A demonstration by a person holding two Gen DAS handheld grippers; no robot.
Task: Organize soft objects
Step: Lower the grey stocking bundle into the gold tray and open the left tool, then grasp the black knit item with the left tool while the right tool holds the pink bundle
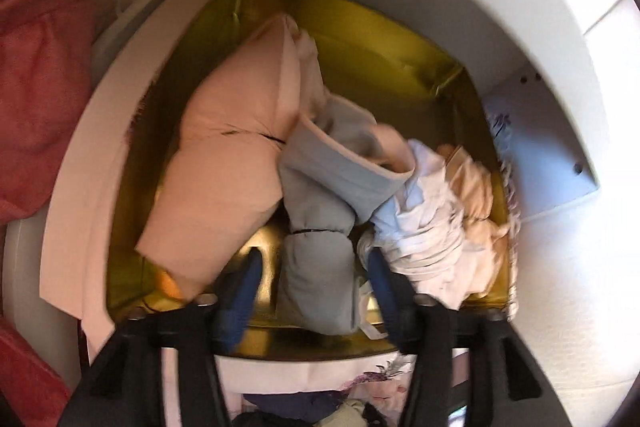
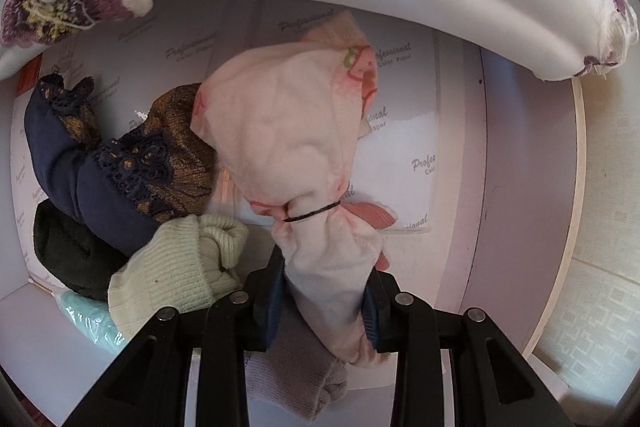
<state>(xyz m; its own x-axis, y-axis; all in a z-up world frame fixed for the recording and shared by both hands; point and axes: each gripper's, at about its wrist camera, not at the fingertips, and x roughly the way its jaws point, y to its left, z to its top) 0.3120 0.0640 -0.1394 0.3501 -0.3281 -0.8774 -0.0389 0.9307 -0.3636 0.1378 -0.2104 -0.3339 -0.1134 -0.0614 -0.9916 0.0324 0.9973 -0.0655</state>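
Sheets (image 2: 416, 155) printed "Professional Color Paper", right gripper (image 2: 326, 301) clamping pink bundle (image 2: 288, 131)

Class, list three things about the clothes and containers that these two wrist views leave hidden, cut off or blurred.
- Left wrist view: the gold box floor is covered by the pink bundle and grey bundle.
- Left wrist view: motion blur smears the white clothes.
- Right wrist view: the pale pink bundle hides the paper lining behind it.

a gold-lined box (image 1: 380, 39) holds a peach bundle (image 1: 224, 163), a grey-blue bundle (image 1: 320, 267) and crumpled white cloth (image 1: 432, 227).
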